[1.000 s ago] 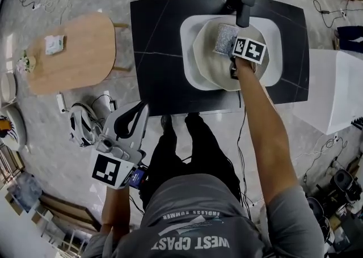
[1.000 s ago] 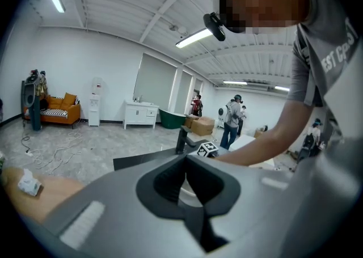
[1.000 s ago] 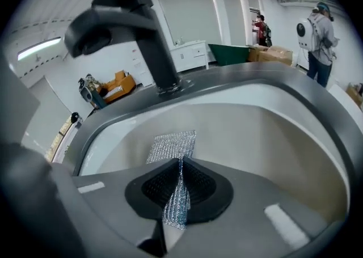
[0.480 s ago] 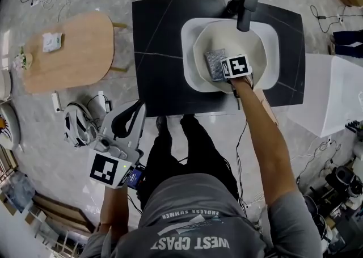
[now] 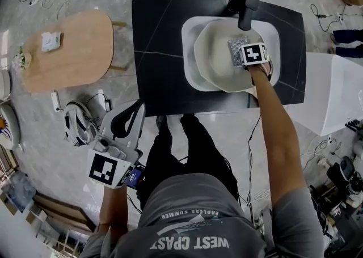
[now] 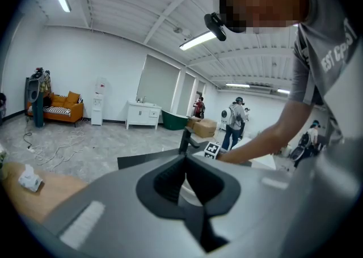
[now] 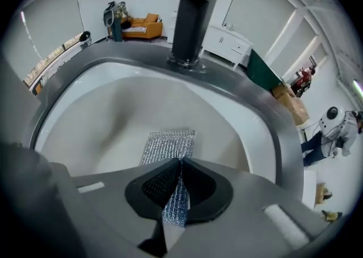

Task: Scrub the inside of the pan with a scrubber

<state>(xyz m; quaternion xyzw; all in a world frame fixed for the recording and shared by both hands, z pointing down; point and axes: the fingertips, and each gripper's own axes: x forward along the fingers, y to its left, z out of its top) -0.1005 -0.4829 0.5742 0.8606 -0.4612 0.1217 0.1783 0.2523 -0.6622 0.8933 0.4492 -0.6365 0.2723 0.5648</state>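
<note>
A cream pan sits in the white sink of a black counter. My right gripper points steeply down into the pan's right side and is shut on a silver mesh scrubber. In the right gripper view the scrubber lies flat on the pan's inner wall, its near end pinched where the jaws of the right gripper meet. My left gripper hangs low by the person's hip, away from the counter; in the left gripper view the left gripper has its jaws together with nothing in them.
A dark faucet rises at the sink's far rim, just beyond the pan, and shows as the faucet in the right gripper view. A wooden side table stands left of the black counter. A white box stands to the right. Cables lie on the floor.
The right gripper swept the scrubber from the pan's upper middle down to its near left, then across to the right side, rolling as it went. The left gripper stayed put.
</note>
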